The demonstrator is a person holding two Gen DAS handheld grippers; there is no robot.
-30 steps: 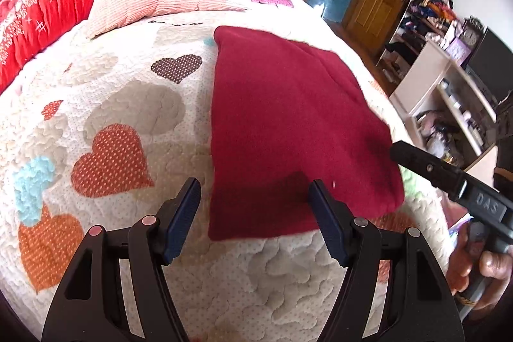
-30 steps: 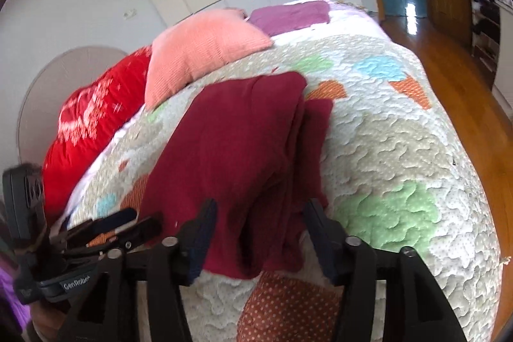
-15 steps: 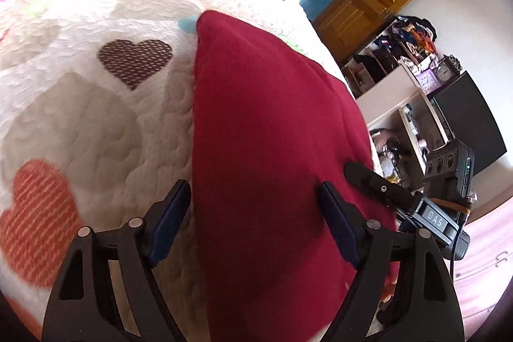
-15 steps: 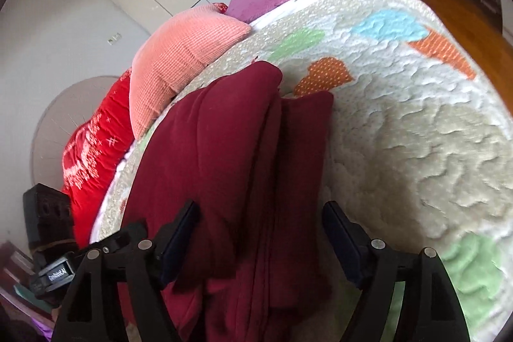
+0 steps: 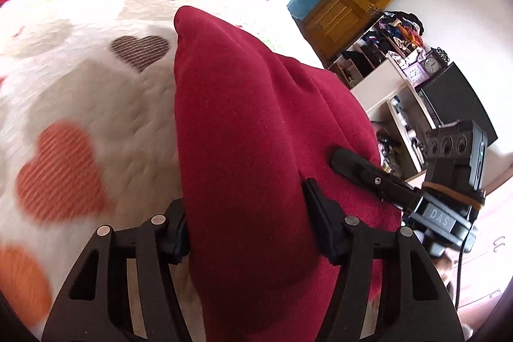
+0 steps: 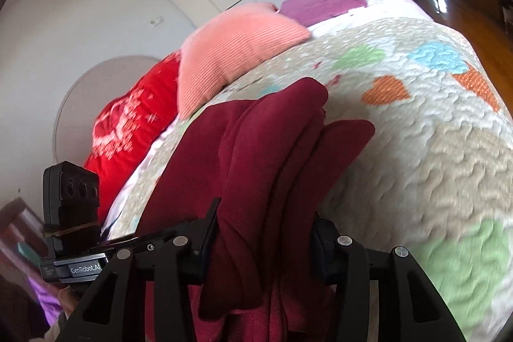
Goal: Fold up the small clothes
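Gripping: both grippers have just been closing on the near end of the maroon garment (image 5: 243,124)
Left gripper (image 5: 247,233): jaws pinched onto a bunched fold, cloth fills the gap
Right gripper (image 6: 266,233): jaws clamped on several stacked layers
Axis: garment runs straight away from both grippers, up the bed (image 5: 105,98) toward the pink pillow (image 6: 231,60)
Nearer: neither; both sit side by side at the same end
Look: thick, soft, already folded lengthwise, ridged
Next, my guess: carry the near end forward over the far end
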